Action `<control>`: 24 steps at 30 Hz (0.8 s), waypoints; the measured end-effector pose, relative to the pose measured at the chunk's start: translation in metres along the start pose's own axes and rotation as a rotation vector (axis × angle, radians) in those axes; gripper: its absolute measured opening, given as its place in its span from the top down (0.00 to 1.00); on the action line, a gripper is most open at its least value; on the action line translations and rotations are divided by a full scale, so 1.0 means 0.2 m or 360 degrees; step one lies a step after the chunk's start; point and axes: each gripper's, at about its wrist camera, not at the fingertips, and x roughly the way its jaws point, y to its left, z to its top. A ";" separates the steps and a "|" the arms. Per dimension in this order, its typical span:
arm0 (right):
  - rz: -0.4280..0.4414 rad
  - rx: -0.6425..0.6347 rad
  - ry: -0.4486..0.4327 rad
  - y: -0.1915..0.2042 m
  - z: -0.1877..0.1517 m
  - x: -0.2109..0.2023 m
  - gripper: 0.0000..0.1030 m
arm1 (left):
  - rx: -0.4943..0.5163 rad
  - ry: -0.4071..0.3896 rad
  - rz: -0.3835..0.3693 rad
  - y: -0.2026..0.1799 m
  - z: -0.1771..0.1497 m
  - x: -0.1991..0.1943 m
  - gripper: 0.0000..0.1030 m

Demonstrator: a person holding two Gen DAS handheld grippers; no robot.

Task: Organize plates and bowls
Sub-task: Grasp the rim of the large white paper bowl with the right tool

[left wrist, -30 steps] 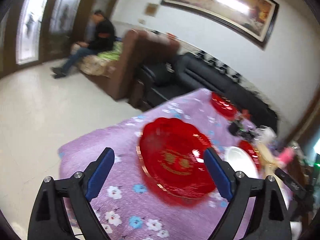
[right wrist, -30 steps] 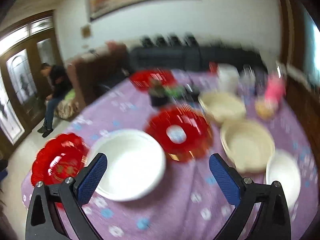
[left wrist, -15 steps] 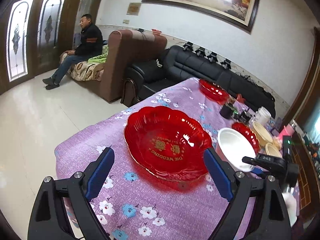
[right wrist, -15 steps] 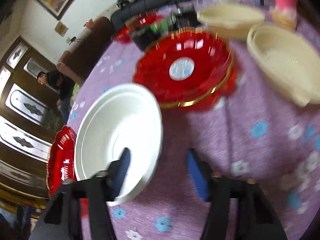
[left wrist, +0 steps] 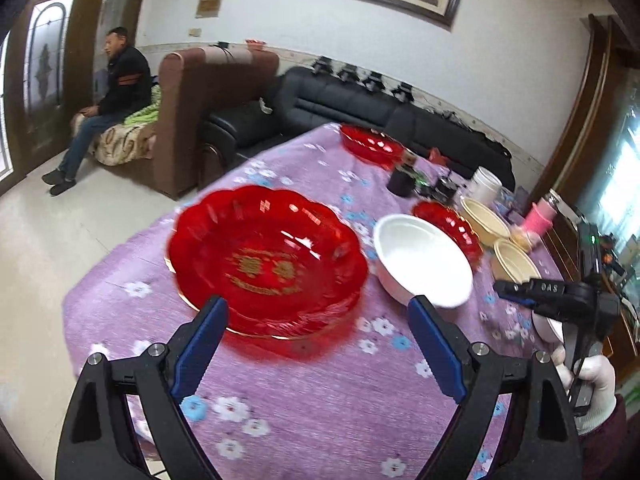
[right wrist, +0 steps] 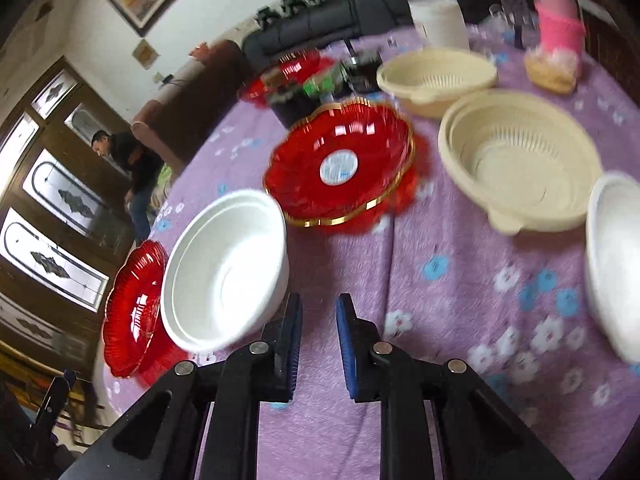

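We see the large red plate [left wrist: 266, 260] lying flat on the desk [left wrist: 320, 392], just beside the white bowl [left wrist: 422, 260]; a second red plate [right wrist: 340, 168] and two cream strainer bowls [right wrist: 516, 160] lie behind. Nothing is stacked yet, so we judge the sorting is only beginning. Our left gripper [left wrist: 316, 344] hovers before the large red plate with fingers wide apart, holding nothing. Our right gripper [right wrist: 318, 340] has its fingers narrow, a small gap between, empty, just beside the white bowl's rim, probably to pinch it.
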 end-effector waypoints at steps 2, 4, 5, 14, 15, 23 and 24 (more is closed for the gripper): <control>-0.0006 0.0005 -0.0007 0.00 0.00 0.00 0.46 | -0.0001 0.0036 -0.0018 -0.03 -0.01 0.02 0.12; 0.0078 0.0061 -0.0032 0.01 0.00 0.03 0.23 | 0.0008 0.0048 -0.0024 -0.04 -0.02 0.02 0.12; 0.0094 0.0077 -0.0029 0.03 0.01 0.06 0.23 | 0.0017 0.0042 -0.0013 -0.05 -0.02 0.01 0.12; 0.0119 0.0141 0.0156 0.10 -0.01 0.34 0.88 | 0.0021 0.0042 0.0040 -0.04 -0.03 -0.03 0.12; 0.0128 0.0138 0.0150 0.10 -0.02 0.32 0.90 | 0.0023 0.0039 0.0045 -0.03 -0.03 -0.03 0.12; 0.0028 0.0036 0.0194 -0.04 -0.08 0.06 0.91 | 0.0027 0.0141 -0.0056 -0.06 -0.01 0.05 0.12; 0.0006 0.0029 0.0207 -0.06 -0.09 0.02 0.91 | 0.0034 0.0149 -0.0067 -0.07 -0.01 0.06 0.12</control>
